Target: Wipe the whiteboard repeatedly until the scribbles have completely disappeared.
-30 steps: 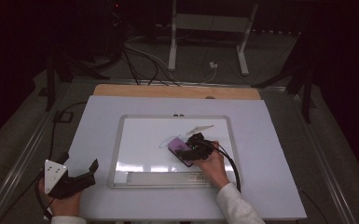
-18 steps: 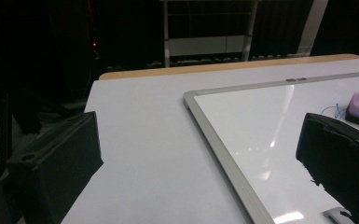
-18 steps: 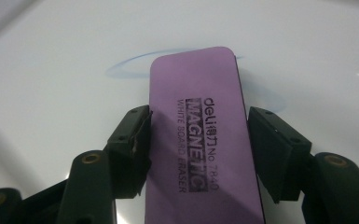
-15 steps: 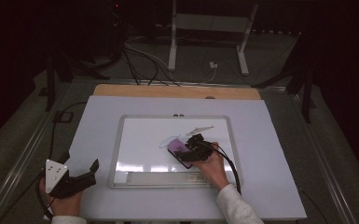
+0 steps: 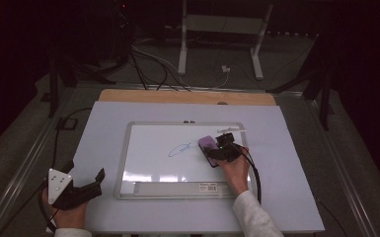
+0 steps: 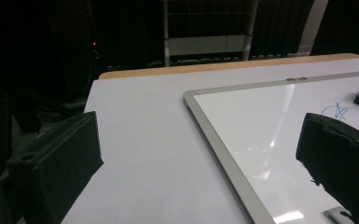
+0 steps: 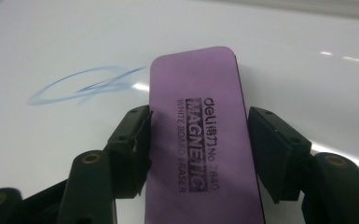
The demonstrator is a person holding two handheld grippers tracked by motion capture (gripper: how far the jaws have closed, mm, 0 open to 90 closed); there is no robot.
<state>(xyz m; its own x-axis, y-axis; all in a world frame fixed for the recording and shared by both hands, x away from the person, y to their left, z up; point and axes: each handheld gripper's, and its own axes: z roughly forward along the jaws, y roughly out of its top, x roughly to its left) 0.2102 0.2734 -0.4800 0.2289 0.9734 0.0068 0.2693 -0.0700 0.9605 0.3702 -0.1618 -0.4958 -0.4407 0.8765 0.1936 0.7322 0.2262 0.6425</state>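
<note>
My jaws cover both long sides of the purple eraser (image 7: 204,140), whose near end runs off the bottom edge. From above, the blue scribble (image 5: 180,149) is too small to read.

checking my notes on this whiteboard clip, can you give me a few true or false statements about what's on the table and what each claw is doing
1. The right claw grips a purple eraser by its long sides. True.
2. The whiteboard is wiped clean. False: a blue scribble lies on it, just left of the eraser in the high view.
3. The left claw holds a marker. False: its jaws stand open with nothing between them, off the board's left edge.
4. The eraser's top carries printed text. True: it reads "magnetic white board eraser".
5. The eraser lies on the bare table, off the board. False: it is on the board's white surface.
</note>
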